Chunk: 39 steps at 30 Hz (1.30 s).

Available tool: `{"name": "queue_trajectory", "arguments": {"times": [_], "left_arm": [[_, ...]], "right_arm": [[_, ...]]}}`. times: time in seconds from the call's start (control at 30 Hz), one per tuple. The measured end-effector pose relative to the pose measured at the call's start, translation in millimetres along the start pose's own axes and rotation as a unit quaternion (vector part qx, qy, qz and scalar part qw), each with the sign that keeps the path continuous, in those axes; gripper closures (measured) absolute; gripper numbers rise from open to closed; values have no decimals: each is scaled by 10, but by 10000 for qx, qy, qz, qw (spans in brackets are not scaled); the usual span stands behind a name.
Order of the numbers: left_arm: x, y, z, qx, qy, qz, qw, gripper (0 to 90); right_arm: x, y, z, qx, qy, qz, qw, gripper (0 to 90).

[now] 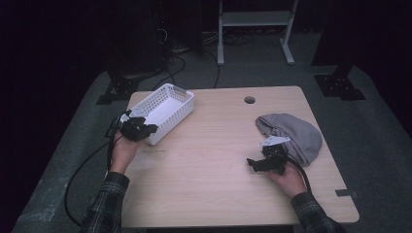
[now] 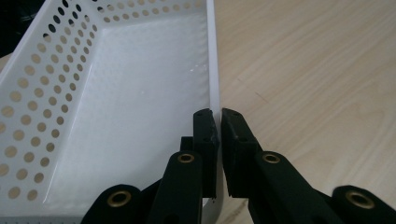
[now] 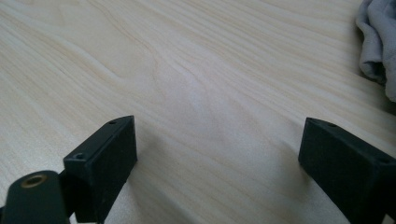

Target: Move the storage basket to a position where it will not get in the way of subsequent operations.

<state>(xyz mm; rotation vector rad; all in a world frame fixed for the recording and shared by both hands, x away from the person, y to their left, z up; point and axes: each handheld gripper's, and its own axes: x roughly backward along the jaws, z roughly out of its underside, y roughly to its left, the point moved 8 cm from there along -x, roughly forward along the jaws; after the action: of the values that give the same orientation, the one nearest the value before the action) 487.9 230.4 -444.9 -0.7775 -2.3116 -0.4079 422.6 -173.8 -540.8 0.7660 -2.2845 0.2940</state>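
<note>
- Jaws of the left gripper (image 2: pixel 218 140) are seen closed on the thin side wall of the white basket (image 1: pixel 165 111), one jaw inside and one outside, close to a near corner of the basket.
- Jaws of the right gripper (image 3: pixel 219 163) are held wide apart with nothing between them; bare wood of the bench (image 1: pixel 218 160) is seen in the gap.
- The white basket (image 2: pixel 107 116) is found at the far left of the bench, angled to its edges and empty; its walls are pierced with rows of round holes.
- A grey cloth (image 1: pixel 294 136) is seen crumpled at the right of the bench, just behind the right gripper (image 1: pixel 266 162); one fold of it (image 3: pixel 378 42) is caught at the upper right of the right gripper view.
- The basket is judged light and fairly stiff, of smooth plastic that may slip or flex when held by a single wall; a hold on the rim near a corner, as taken by the left gripper (image 1: pixel 138 128), is judged the firmest.
- The cloth is judged soft, limp and light; it is best pinched at a raised fold, and sagging is to be expected once it is lifted.
</note>
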Motion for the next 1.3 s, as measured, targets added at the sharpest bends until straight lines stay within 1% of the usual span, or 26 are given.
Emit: {"name": "queue_trajectory", "arguments": {"times": [0.1,0.13,0.3,0.37,0.53,0.6,0.67,0.7,0.77,0.83,0.87,0.93,1.0,1.1,1.23,1.3], "left_arm": [[-17,120,-13,36,20,-102,9999,853],[-27,154,-12,80,17,-93,9999,853],[-70,309,5,235,7,-180,9996,853],[-87,344,15,289,19,-231,9993,853],[-129,408,68,341,67,-317,9989,852],[-148,423,90,396,59,-324,9987,851],[-166,445,120,455,112,-379,9982,848],[-176,449,130,482,88,-358,9982,848],[-176,458,140,602,-10,-312,9977,848],[-171,458,144,623,-46,-304,9976,844],[-165,452,145,655,-67,-258,9975,830],[-140,447,135,725,-142,-225,9970,753],[-112,425,112,889,-227,-99,9957,694],[-62,359,57,842,-297,-67,9960,607],[-5,202,-24,710,-331,-40,9969,476],[31,102,-61,669,-442,15,9968,420]], "right_arm": [[0,0,0,0,2,0,10000,107],[0,-1,0,0,0,1,10000,107],[-2,-2,-2,-15,-2,14,10000,107],[-2,-2,-2,-17,-2,15,10000,107],[-2,-3,-2,-16,0,16,10000,107],[-2,-2,-2,-17,-2,14,10000,108],[-2,-3,-2,-14,-2,16,10000,107],[-2,-2,-2,-16,-2,15,10000,108],[-2,-2,-2,-18,-2,16,10000,107],[-1,-3,-2,-14,0,16,10000,108],[-2,-3,-2,-14,-1,16,10000,107],[-2,-3,-2,-15,-2,17,10000,107],[-1,-3,-1,-13,0,18,10000,108],[-1,-3,-1,-16,0,18,10000,107],[0,-3,0,-20,1,27,10000,106],[0,-3,0,-19,1,28,10000,106]]}}
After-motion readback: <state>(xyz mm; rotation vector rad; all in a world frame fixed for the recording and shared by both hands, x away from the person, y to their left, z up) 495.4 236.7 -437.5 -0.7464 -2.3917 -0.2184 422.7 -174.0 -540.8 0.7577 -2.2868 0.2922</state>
